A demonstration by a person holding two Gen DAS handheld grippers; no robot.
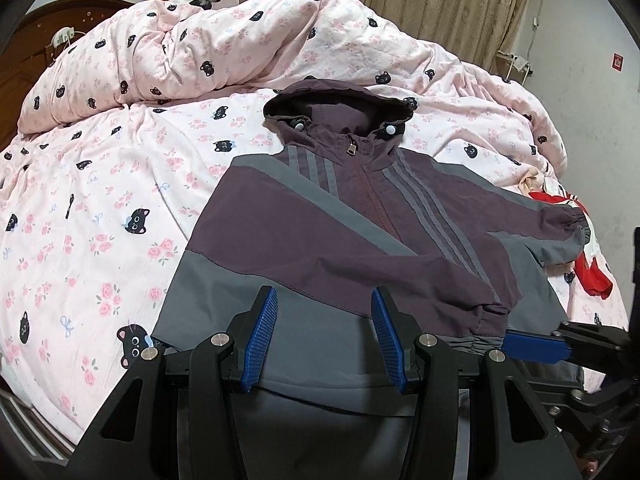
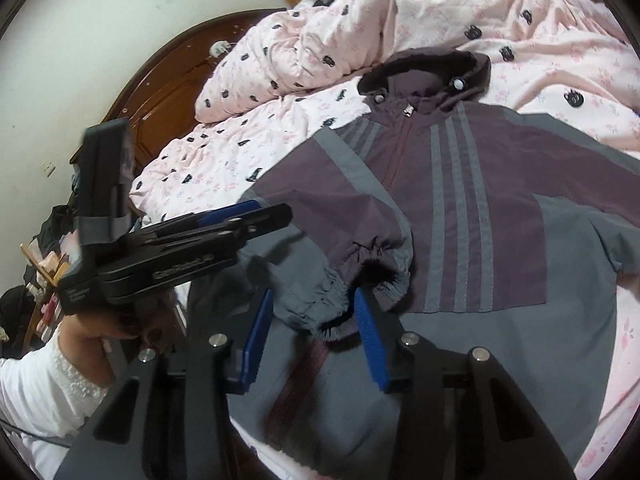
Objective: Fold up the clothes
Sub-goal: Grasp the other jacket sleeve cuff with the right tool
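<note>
A purple and grey hooded jacket (image 1: 320, 216) (image 2: 500, 184) lies front up and zipped on the bed. One sleeve is folded across its front, so the sleeve cuff (image 2: 320, 312) (image 1: 480, 320) lies near the hem. My right gripper (image 2: 314, 320) is shut on that cuff, and its blue pads touch the bunched fabric on both sides. One blue finger (image 1: 532, 346) of it shows in the left wrist view beside the cuff. My left gripper (image 1: 324, 320) (image 2: 276, 212) hovers over the jacket's grey lower panel. Its pads stand apart with nothing pinched between them.
A rumpled pink quilt (image 1: 240, 40) printed with cats is heaped behind the jacket on the matching sheet (image 1: 80, 220). A red garment (image 1: 592, 276) lies at the bed's right edge. The dark wooden headboard (image 2: 168, 92) and a person's hand (image 2: 100, 332) in a white sleeve are at the left.
</note>
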